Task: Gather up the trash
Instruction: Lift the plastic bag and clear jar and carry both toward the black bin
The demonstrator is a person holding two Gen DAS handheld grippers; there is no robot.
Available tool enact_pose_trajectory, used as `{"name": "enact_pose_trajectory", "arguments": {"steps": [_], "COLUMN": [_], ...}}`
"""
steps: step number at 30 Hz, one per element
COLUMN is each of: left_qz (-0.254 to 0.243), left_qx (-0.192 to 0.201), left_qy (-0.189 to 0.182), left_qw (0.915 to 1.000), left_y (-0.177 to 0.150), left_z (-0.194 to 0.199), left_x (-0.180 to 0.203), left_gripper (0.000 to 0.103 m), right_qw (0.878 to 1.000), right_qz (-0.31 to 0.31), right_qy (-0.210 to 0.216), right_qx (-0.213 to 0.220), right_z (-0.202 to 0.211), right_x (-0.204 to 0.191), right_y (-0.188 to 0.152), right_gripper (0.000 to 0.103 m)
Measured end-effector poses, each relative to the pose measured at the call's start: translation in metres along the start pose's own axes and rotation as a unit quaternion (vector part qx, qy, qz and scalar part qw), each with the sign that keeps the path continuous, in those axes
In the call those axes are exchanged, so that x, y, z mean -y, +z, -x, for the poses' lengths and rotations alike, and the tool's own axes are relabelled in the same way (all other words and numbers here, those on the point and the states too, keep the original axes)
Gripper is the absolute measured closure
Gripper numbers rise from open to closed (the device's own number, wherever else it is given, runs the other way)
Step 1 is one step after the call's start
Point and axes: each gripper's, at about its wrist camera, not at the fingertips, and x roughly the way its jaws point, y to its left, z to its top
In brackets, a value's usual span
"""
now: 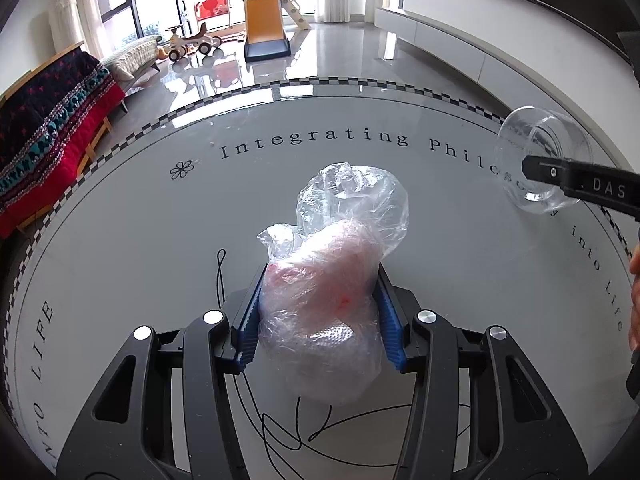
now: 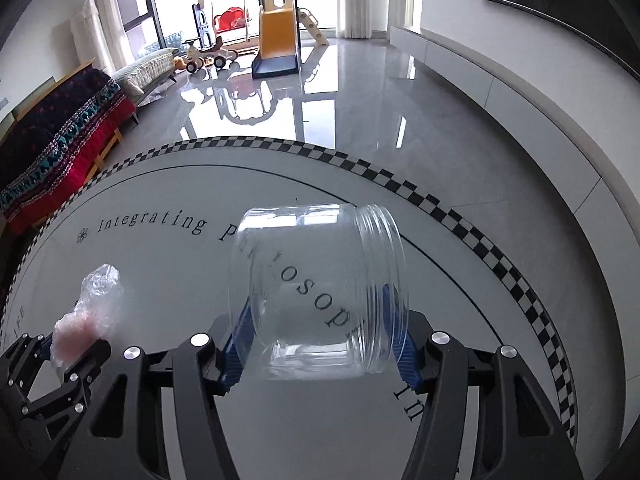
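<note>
Item one: a crumpled clear plastic bag, filmy and creased, with a pinkish wad and a few red flecks showing through its lower half. I see it clamped between the blue ribbed pads of my left hand-held gripper, both pads pressed against its sides. Its loose, puffed top rises past the fingertips toward the far edge of the bench. Its long axis runs along the fingers, away from the camera.

Item two: a clear plastic jar, wide-mouthed, threaded at the neck, no lid on it and nothing visible inside. It lies across my right hand-held gripper, gripped between the blue pads, one at the base end and one at the threaded neck. Its long axis runs crosswise to the fingers, mouth pointing to the right in the right wrist view. In the left wrist view the same jar shows at the far right, with one black finger crossing it.

Pose: both tools point down at a slant over the bench, the left just beside the right.

Bench: round, glossy white, printed with black lettering, a small flower and a checkered rim.

At the right edge of the left wrist view, part of a person's hand is visible.
</note>
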Motion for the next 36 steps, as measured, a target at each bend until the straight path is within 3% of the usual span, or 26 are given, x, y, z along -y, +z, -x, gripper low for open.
{"name": "enact_pose_trajectory", "arguments": {"steps": [13,36], "left_qz": [0.027,0.071], "left_qx": [-0.008,0.019], "left_qy": [-0.028,-0.046], "left_qw": [0.9992,0.9962], "left_y": [-0.033,-0.126], "left_z": [0.036,0.15], "left_x": [-0.017,-0.048], "left_gripper": [0.055,0.055], "right_qw": [0.998,0.986], "right_qz": [0.011,0.064], "right_qy": [0.061,0.153], "right_qx": [0.016,0.018], "right_z": [0.07,0.199], "right_x": [-0.024,-0.086], "right_y": [-0.038,-0.159], "right_gripper": [0.042,0.042]}}
